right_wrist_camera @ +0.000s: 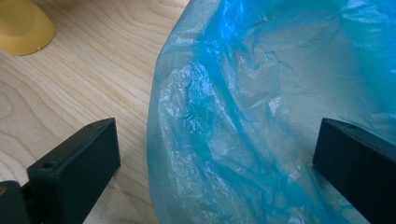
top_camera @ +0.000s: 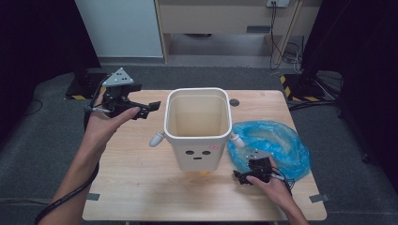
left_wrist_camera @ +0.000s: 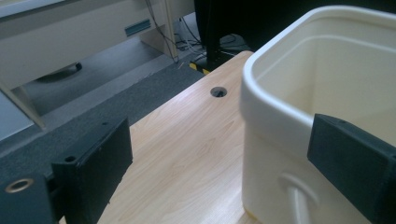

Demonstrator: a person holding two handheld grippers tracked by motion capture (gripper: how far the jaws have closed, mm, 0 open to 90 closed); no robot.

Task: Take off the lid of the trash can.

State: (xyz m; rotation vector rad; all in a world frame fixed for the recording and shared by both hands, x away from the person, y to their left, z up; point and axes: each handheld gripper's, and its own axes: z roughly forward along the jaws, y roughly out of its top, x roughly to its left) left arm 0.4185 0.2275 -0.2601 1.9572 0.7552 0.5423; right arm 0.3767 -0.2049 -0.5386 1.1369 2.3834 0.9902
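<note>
High view: a cream bin (top_camera: 198, 126) with a small face on its front stands mid-tabletop (top_camera: 141, 187), empty inside as far as I can see. A crumpled blue bag (top_camera: 274, 145) lies on the wood just to the bin's right, near it. My left tool (top_camera: 141, 108) hovers above the tabletop's left side, pointed at the bin's rim, jaws wide, holding nothing. My right tool (top_camera: 245, 177) sits low at the bag's near edge.

Left gripper view: the bin's rounded corner (left_wrist_camera: 299, 84) stands between the spread jaws, not touched. A cable hole (left_wrist_camera: 218, 92) shows in the wood beyond.

Right gripper view: jaws wide apart, the bag's wrinkled film (right_wrist_camera: 243, 116) lies between them, not pinched. A yellow foot (right_wrist_camera: 21, 25) of the bin shows at top left.

Judgement: the work looks like lining the bin with the bag. Nothing is done so far; grasping, opening and fitting the bag over the rim all remain.
</note>
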